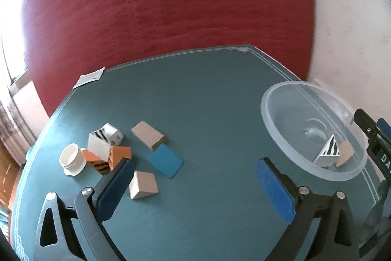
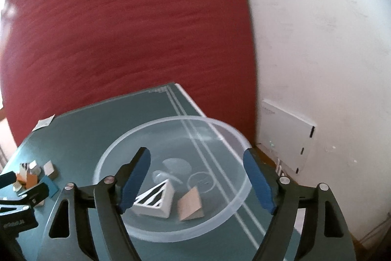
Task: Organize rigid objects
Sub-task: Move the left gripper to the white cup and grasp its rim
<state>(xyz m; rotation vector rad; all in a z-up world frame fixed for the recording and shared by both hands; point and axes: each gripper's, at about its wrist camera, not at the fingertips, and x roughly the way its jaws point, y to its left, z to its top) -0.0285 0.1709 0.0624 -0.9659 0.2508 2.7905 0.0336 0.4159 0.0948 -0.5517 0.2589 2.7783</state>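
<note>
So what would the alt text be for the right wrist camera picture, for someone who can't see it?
An open gripper with blue pads hangs over a clear plastic bowl on a green table. Inside the bowl lie a white striped wedge and a tan block. At far left a small pile of blocks sits on the table, with a red wall behind.

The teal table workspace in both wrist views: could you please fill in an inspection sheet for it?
Surface: teal table with pale border lines, flat.
Job's things: clear plastic bowl holds a white zebra-striped wedge and a tan wooden wedge; a pile of loose blocks on the table includes a blue flat block, two tan blocks and orange striped pieces.
Clutter: white ribbed cap; paper slip at the far edge.
Grippers: left claw open, empty; right claw open above the bowl.
Cables: nothing seen.
Surroundings: red wall, white wall.
</note>
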